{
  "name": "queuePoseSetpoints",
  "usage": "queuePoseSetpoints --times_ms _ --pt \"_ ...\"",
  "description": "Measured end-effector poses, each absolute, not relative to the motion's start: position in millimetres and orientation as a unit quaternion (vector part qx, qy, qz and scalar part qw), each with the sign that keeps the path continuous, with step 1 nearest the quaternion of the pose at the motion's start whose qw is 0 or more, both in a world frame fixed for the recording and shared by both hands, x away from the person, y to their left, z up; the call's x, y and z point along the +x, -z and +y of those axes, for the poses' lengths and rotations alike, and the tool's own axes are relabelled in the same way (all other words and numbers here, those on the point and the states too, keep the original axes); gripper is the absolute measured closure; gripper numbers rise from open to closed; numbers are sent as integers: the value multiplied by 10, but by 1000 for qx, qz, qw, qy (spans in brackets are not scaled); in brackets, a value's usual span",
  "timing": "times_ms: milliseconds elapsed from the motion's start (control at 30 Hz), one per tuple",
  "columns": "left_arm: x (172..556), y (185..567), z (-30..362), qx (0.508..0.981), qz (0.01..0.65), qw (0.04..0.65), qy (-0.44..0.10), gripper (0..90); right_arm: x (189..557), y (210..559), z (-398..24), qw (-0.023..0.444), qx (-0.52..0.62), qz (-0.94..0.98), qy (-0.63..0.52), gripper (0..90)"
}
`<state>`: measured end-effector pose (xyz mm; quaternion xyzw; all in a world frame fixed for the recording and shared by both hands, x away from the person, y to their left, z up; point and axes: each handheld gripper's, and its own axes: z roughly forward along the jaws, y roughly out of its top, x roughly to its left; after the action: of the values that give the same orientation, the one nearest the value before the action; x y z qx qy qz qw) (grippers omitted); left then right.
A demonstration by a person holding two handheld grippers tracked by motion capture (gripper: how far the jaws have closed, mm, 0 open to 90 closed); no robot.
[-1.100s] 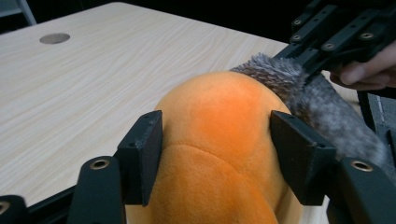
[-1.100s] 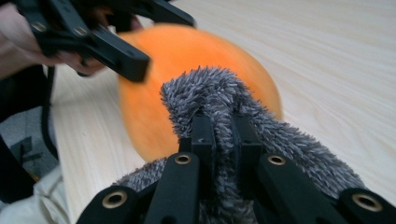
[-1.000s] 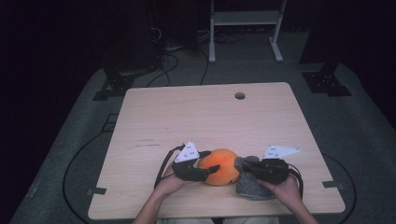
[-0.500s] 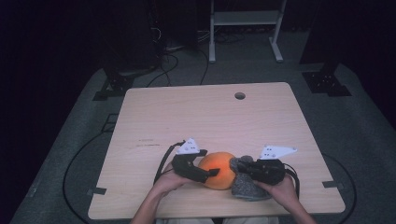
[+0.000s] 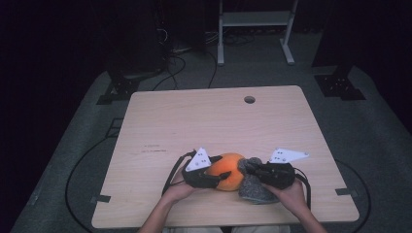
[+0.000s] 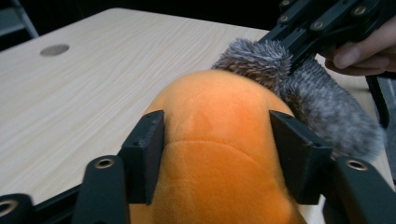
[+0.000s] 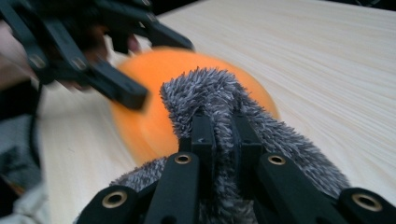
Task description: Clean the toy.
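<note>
An orange plush ball [image 5: 229,172] lies near the table's front edge, and a grey fuzzy cloth [image 5: 255,188] clings to its right side. My left gripper [image 6: 217,137] reaches in from the left. Its jaws have just been closing, and the pads now press on both flanks of the orange plush [image 6: 210,98]. My right gripper [image 7: 222,128] is shut on a pinched fold of the grey cloth [image 7: 210,88], right beside the orange plush [image 7: 144,126]. From above, the left gripper [image 5: 221,167] and the right gripper [image 5: 248,168] face each other across the ball.
The pale wooden table [image 5: 204,121] has a round cable hole [image 5: 249,99] near its far edge. Beyond it on the dark floor stand a white frame's legs [image 5: 221,53] and black stand feet [image 5: 337,85]. Cables [image 5: 82,160] loop along the floor at left.
The left gripper's jaws stood wider around the orange plush half a second ago and have closed on it again. The right gripper keeps its hold on the grey cloth, hardly moved.
</note>
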<state>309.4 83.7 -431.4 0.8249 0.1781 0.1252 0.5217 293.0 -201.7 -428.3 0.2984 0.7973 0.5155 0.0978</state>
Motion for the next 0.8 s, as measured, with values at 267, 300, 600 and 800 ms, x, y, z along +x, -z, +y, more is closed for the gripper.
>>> queuePoseSetpoints --times_ms 267,300,600,800 --pt "3097 4366 958 826 175 524 -111 357 2962 4401 -2130 91 330 806 -483 818" --pt "3098 4370 961 826 175 525 -108 357 2953 4376 -2127 94 328 803 -489 818" --pt "3089 4348 974 831 169 520 -103 319 2967 4398 -2058 77 322 800 -501 818" --pt "3130 4293 1004 827 206 518 -74 146 2997 4486 -2148 65 339 808 -478 818"
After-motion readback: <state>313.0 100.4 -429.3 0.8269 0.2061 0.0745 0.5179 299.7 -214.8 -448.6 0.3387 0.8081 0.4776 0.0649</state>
